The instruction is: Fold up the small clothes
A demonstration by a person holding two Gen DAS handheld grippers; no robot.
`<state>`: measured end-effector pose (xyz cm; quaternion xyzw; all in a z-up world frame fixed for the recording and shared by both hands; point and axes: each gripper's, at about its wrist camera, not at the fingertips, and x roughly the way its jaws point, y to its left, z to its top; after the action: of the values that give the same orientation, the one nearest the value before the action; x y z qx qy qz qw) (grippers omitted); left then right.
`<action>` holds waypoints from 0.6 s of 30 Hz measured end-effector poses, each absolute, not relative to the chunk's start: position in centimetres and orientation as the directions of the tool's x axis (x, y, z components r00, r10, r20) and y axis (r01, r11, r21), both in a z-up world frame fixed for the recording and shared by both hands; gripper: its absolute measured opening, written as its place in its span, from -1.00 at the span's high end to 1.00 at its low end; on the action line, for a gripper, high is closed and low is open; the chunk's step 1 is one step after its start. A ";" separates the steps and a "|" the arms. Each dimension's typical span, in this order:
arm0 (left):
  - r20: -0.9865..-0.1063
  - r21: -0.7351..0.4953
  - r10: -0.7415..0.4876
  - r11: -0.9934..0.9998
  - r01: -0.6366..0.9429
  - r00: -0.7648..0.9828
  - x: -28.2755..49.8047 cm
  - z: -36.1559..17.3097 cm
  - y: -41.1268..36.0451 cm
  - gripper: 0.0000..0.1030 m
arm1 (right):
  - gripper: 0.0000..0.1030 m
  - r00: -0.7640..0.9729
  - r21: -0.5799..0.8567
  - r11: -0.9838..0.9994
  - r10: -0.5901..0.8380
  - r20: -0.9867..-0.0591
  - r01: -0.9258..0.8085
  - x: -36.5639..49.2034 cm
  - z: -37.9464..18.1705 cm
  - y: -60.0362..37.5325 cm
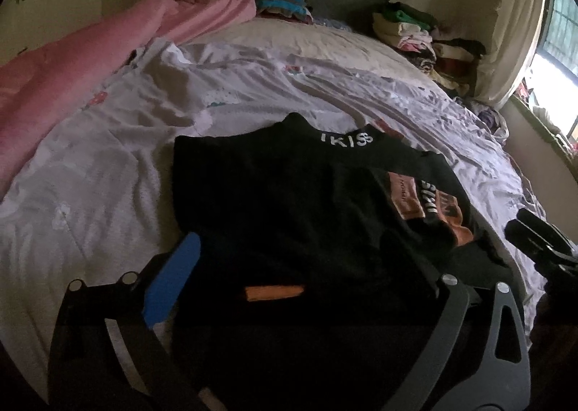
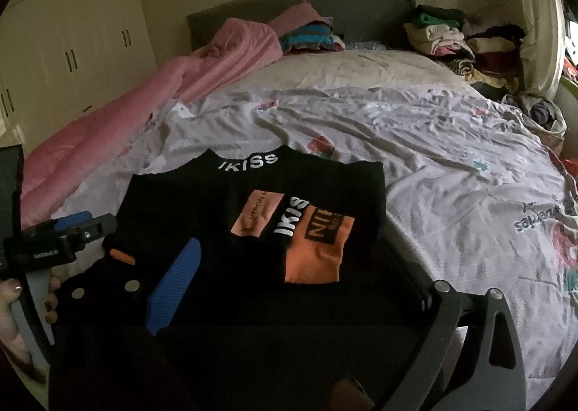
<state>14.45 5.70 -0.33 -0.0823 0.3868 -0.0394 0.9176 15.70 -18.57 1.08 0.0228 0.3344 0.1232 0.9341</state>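
Note:
A small black garment point(image 1: 289, 201) with white "IKISS" lettering and orange patches lies on the bed, partly folded; it also shows in the right wrist view point(image 2: 253, 230). My left gripper point(image 1: 307, 277) is wide open, its blue pad point(image 1: 173, 277) at the garment's left edge and the right finger hidden in dark cloth. My right gripper point(image 2: 296, 288) is wide open over the garment's near part, blue pad point(image 2: 177, 284) on the black cloth. The left gripper also shows in the right wrist view point(image 2: 65, 234), held by a hand.
A wrinkled lilac printed sheet point(image 2: 433, 165) covers the bed. A pink blanket point(image 1: 90, 60) runs along the left side. Stacks of folded clothes point(image 1: 426, 35) sit at the headboard's right. A wardrobe point(image 2: 72, 42) stands left; a window point(image 1: 556, 60) is right.

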 end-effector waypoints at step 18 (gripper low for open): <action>-0.666 -0.168 -0.085 0.985 -0.038 0.741 11.1 1.3 6.8 -0.81 | -0.87 0.792 0.113 0.971 0.238 -0.562 -0.212 13.1 4.3 -19.8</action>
<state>11.13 6.80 1.34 -0.0856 0.3598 -0.0126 0.9290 13.07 -19.79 4.31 0.0220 0.2994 0.1188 0.9464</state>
